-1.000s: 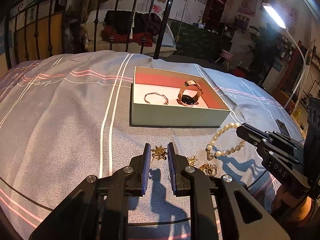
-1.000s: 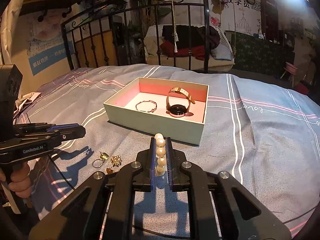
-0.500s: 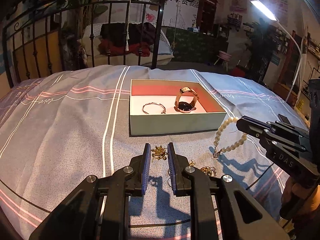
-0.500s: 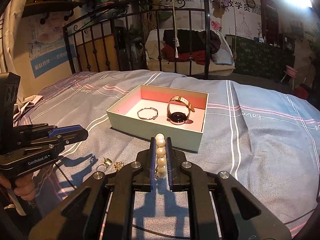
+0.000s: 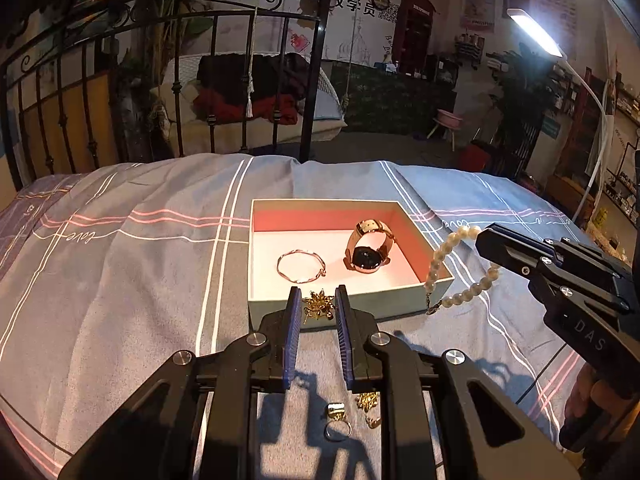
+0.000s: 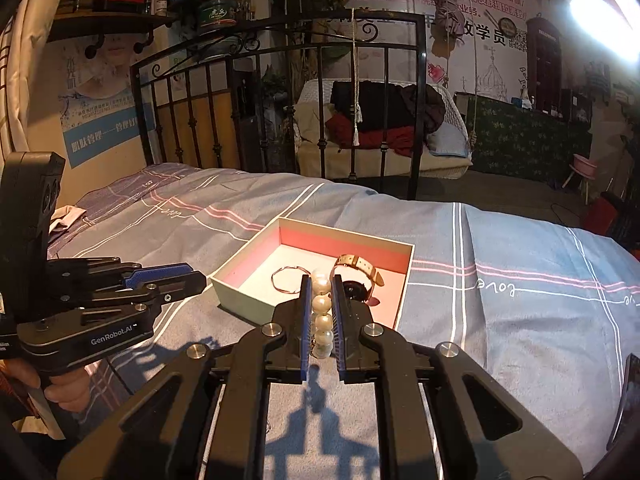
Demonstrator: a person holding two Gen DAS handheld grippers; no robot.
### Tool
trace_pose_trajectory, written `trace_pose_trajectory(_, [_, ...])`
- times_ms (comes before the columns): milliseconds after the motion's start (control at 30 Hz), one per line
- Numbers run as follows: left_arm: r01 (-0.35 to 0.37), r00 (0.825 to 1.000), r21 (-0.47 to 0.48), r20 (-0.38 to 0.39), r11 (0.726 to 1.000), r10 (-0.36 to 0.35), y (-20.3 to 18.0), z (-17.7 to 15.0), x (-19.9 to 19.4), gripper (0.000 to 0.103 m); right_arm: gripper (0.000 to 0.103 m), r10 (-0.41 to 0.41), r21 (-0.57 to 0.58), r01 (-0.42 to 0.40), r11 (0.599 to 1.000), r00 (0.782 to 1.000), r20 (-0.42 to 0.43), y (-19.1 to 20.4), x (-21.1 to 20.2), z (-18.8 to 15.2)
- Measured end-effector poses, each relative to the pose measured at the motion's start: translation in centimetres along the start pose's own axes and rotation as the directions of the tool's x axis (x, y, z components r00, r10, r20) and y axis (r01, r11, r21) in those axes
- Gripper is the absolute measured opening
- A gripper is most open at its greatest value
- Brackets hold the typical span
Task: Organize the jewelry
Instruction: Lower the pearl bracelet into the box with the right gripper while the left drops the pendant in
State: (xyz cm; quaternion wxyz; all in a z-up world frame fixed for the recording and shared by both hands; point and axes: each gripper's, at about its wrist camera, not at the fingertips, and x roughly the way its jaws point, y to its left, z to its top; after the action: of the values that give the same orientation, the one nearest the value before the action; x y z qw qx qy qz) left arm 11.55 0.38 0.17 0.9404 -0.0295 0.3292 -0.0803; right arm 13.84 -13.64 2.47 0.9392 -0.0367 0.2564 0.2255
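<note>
An open box (image 5: 344, 308) with a pink inside sits on the bed; it holds a thin bracelet (image 5: 301, 266) and a gold watch (image 5: 368, 251). My right gripper (image 6: 321, 280) is shut on a pearl bracelet (image 6: 322, 312), held above the box's near right corner; the pearls hang from it in the left wrist view (image 5: 442, 258). My left gripper (image 5: 316, 292) holds a gold flower brooch (image 5: 318, 306) between its pads, raised in front of the box's near wall. A ring (image 5: 338, 428) and small gold pieces (image 5: 368, 402) lie on the sheet below.
The bed has a grey-blue striped sheet (image 5: 120, 280) and a black iron footboard (image 5: 180, 80) beyond the box. A lamp (image 5: 536, 32) shines at the upper right. A dark phone (image 6: 628, 396) lies at the right edge.
Both grippers have risen and moved toward the box. The left one lifted the brooch off the sheet; the pearl bracelet now hangs over the box's right corner.
</note>
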Motion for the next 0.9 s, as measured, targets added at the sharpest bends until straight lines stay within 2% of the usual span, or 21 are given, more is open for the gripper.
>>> trace_pose_trajectory(200, [-0.008, 1.000, -0.008, -0.014, 1.000, 0.008, -0.3, 3.4, 2.5, 0.017, 0.010, -0.005, 0.004, 0.005, 1.000, 1.000, 0.003, -0.9, 2.1, 2.5])
trace_pose_trajectory(433, [0.000, 0.995, -0.063, -0.095, 0.998, -0.006, 0.4, 5.6, 6.3, 0.017, 0.010, -0.021, 0.019, 0.021, 1.000, 0.999, -0.038, -1.8, 5.4, 3.7])
trace_pose_trajectory(900, [-0.019, 0.986, -0.047, -0.169, 0.999, 0.011, 0.3, 5.5, 9.2, 0.017, 0.010, -0.012, 0.026, 0.015, 1.000, 0.993, -0.116, -2.1, 9.2, 2.8])
